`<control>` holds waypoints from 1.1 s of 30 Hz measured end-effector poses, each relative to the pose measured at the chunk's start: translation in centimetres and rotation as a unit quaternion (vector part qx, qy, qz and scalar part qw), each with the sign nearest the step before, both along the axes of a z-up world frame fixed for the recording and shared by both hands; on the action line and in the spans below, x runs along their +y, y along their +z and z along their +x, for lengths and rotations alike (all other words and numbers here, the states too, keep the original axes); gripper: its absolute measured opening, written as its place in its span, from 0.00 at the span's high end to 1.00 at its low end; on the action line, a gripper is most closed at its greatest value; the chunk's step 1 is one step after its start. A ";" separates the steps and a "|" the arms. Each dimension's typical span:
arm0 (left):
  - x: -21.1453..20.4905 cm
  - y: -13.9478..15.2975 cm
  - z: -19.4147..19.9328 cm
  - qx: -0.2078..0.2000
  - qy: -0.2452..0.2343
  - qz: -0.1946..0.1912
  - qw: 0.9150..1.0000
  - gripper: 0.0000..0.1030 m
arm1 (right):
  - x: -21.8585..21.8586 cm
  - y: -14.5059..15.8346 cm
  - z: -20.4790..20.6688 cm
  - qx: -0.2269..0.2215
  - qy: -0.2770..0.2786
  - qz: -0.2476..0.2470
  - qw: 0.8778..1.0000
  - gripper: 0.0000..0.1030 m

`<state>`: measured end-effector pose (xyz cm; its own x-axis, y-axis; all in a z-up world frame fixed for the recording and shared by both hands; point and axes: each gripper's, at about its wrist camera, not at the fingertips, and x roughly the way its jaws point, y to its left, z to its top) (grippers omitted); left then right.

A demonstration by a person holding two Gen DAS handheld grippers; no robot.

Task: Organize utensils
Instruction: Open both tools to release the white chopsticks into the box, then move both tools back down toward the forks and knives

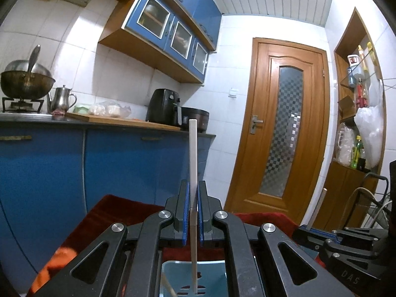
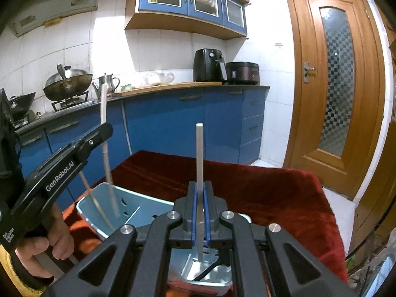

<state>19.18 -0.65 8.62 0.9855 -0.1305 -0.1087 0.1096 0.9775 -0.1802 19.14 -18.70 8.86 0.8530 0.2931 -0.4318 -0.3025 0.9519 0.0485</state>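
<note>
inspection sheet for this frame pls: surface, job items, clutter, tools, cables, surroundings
Surface: red cloth over the table.
Job's things: light blue holder on the cloth; white chopstick and grey chopstick, both upright above it.
Clutter: orange item, unclear.
Grippers: left tool shut on the white chopstick; right tool shut on the grey chopstick.
Cables: white cables beside the table.
Surroundings: blue cabinets, wok, air fryer, wooden door.
</note>
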 end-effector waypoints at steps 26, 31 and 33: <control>1.7 1.9 -5.3 0.076 -0.094 -0.009 0.993 0.79 | -1.3 5.4 -6.5 -0.005 0.018 0.077 0.997 0.81; 2.2 2.9 -7.7 0.086 -0.090 0.007 0.992 0.79 | -1.6 5.6 -8.4 0.008 0.015 0.083 0.996 0.81; 2.3 3.3 -8.7 0.091 -0.086 0.016 0.992 0.79 | -1.6 5.6 -9.1 0.015 0.012 0.082 0.996 0.81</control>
<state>10.50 1.62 11.88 0.9127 -0.2892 -0.2889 0.2444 0.9526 -0.1814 10.00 -20.28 14.46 0.8328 0.3811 -0.4015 -0.3207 0.9233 0.2112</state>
